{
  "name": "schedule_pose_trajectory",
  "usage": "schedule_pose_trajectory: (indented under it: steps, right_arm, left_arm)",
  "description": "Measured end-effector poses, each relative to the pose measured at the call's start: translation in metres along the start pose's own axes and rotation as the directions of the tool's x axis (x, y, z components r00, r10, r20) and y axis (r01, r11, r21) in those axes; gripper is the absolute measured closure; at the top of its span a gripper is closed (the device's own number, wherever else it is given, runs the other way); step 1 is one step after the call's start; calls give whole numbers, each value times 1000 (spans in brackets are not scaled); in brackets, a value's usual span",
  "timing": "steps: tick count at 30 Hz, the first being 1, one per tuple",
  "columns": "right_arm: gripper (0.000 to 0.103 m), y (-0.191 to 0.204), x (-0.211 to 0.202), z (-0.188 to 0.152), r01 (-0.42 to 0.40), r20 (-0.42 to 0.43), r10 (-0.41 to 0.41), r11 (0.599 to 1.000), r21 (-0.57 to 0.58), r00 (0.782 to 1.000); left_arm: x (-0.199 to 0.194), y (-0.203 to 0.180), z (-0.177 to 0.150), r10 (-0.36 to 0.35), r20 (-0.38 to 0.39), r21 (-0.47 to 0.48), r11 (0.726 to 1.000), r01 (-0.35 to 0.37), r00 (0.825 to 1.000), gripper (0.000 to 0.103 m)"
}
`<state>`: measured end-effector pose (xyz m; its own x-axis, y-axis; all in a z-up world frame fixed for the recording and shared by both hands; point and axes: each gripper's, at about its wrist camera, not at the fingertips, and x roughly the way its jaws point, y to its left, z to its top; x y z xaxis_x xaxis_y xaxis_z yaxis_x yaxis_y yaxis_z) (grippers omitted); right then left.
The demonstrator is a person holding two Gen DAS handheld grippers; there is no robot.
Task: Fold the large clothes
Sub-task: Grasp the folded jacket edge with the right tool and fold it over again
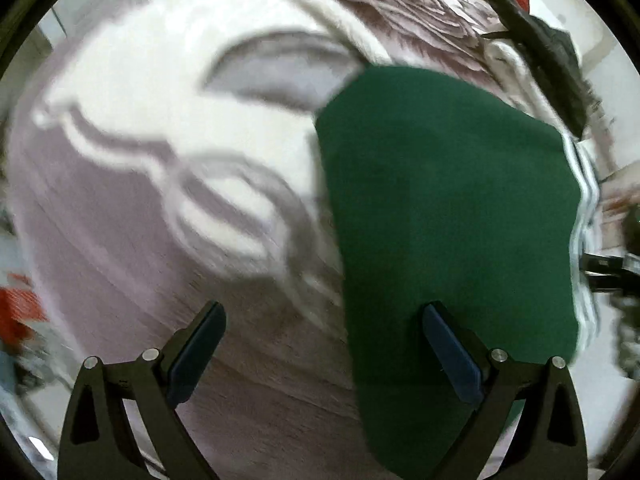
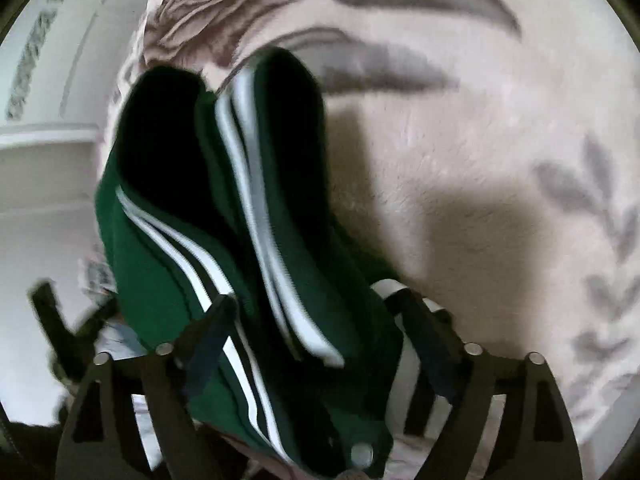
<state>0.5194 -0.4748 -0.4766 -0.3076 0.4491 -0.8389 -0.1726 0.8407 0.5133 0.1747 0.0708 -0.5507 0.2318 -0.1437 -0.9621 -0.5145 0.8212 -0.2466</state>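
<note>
Right hand-held gripper [image 2: 314,312] spread wide over green striped garment [image 2: 256,240], pads clear of cloth. Left hand-held gripper [image 1: 322,322] wide open, empty, above patterned blanket [image 1: 160,240].

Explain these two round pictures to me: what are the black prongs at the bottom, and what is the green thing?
Each picture comes from a wide-angle camera mounted on a hand-held gripper that a person carries, one per hand, looking forward along its two fingers. The black prongs are those fingers.

The left camera shows the left hand-held gripper open, holding nothing, above a green garment lying on a pale patterned blanket.

The right camera shows the right hand-held gripper with its jaws wide apart. The same garment, green with white stripes, lies bunched between the fingers, which are not pressing on it. Both pictures are blurred.
</note>
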Motion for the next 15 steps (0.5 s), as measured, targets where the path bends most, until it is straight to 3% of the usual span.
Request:
schedule_pose_trajectory:
  steps: [2, 4, 6, 7, 10, 12, 15]
  right_arm:
    - [8, -15, 13, 5, -83, -19, 84, 996, 31, 996]
    - [7, -26, 28, 8, -150, -20, 152, 987, 60, 988]
    - [9, -29, 35, 8, -178, -14, 180, 982, 69, 984]
    - [12, -31, 35, 7, -195, -11, 197, 976, 92, 980]
    - [34, -39, 28, -4, -244, 16, 245, 950, 198, 969]
    - [48, -44, 23, -24, -329, 50, 330, 897, 295, 943]
    - [50, -41, 29, -66, -442, 74, 453, 801, 404, 889]
  left_arm:
    - [14, 4, -5, -147, -41, -57, 988, 145, 988, 1]
    - [29, 1, -6, -292, -63, -86, 954, 287, 954, 3]
    - [36, -6, -5, -388, -50, -78, 920, 384, 920, 4]
    - [35, -9, -3, -401, -35, -64, 915, 398, 916, 5]
    - [29, -19, 14, -443, 2, -28, 896, 442, 897, 5]
    - [23, -15, 31, -468, 12, -35, 883, 468, 884, 5]
    - [11, -14, 64, -471, 35, 11, 882, 471, 881, 5]
